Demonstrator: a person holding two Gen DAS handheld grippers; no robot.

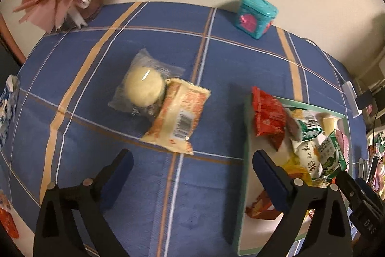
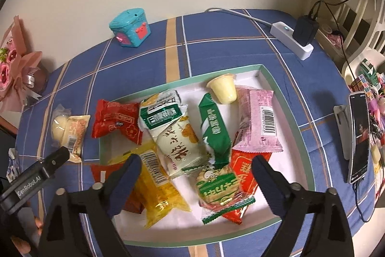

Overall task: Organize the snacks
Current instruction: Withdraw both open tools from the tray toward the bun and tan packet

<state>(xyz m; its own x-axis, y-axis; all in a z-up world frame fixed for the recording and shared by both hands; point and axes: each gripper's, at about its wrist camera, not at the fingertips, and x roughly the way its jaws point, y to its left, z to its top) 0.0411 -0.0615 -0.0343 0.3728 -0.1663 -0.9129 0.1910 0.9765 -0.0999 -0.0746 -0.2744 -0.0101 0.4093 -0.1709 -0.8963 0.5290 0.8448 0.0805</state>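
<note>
Table: a blue checked cloth (image 2: 216,45) covers it; the tray stands on this cloth.
Tray: a shallow white tray with a green rim (image 2: 284,98); it is full of snack packets, lying flat and overlapping.
Left gripper (image 1: 192,175): the jaws stand wide apart and grip nothing; it hangs over the bare cloth just left of the tray, with one finger over the tray rim.
Right gripper (image 2: 196,175): the jaws are spread wide and hold nothing; below them, inside the tray, lie a yellow packet (image 2: 158,189) and a round green-labelled packet (image 2: 219,187).
Red packet (image 2: 115,122): it lies across the left rim of the tray, half outside.
Green packet (image 2: 214,127): in the middle of the tray.
Pink packet (image 2: 259,122): at the right side of the tray.
Jelly cup (image 2: 223,88): pale yellow, at the far end of the tray, on its side.
Outside the tray: a clear-wrapped pale bun (image 1: 144,86) and an orange-and-cream packet (image 1: 178,117) lie to the left of the tray, touching each other.
</note>
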